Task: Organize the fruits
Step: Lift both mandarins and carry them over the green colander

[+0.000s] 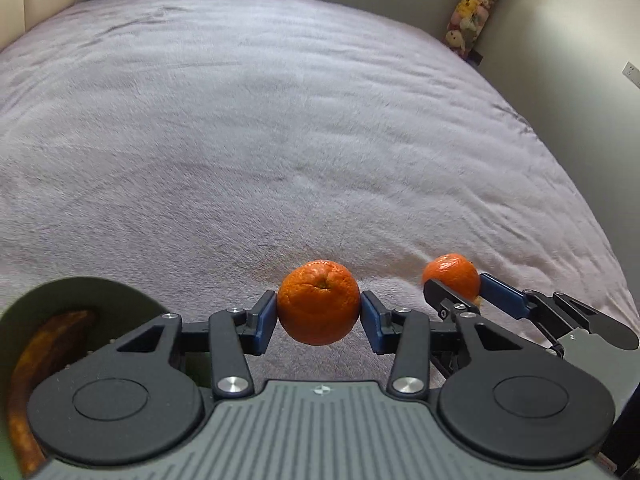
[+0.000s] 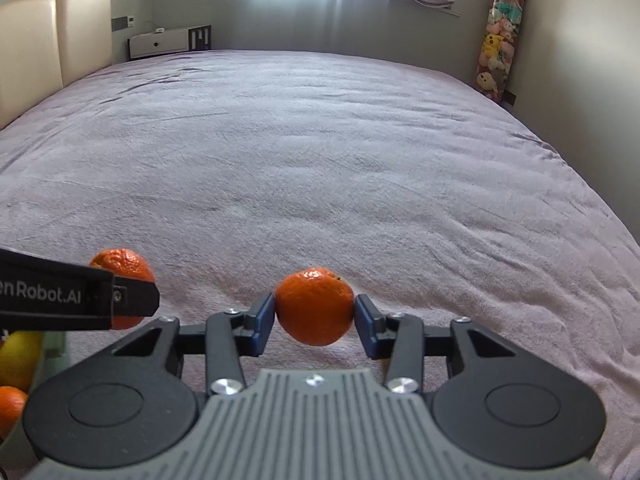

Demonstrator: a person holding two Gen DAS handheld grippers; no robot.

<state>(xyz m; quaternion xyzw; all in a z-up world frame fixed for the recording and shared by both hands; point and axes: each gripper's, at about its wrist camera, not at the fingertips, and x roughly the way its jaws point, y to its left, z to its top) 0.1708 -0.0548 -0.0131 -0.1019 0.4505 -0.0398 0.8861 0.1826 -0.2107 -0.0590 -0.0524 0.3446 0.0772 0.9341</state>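
Note:
My left gripper [image 1: 319, 309] is shut on an orange mandarin [image 1: 319, 302], held just above the pinkish bed cover [image 1: 280, 140]. My right gripper [image 2: 314, 311] is shut on a second mandarin [image 2: 314, 305]. Each shows in the other's view: the right gripper [image 1: 454, 286] with its mandarin [image 1: 454, 274] at the right, the left gripper [image 2: 120, 300] with its mandarin [image 2: 120, 264] at the left. A green bowl [image 1: 80, 292] at the lower left holds a browned banana [image 1: 44, 344].
In the right wrist view a yellow fruit [image 2: 18, 354] and another orange fruit [image 2: 10, 406] lie at the lower left edge. The bed cover [image 2: 320, 160] stretches ahead to a cream headboard [image 2: 52, 40], a window wall and a hanging column of plush toys [image 2: 498, 48].

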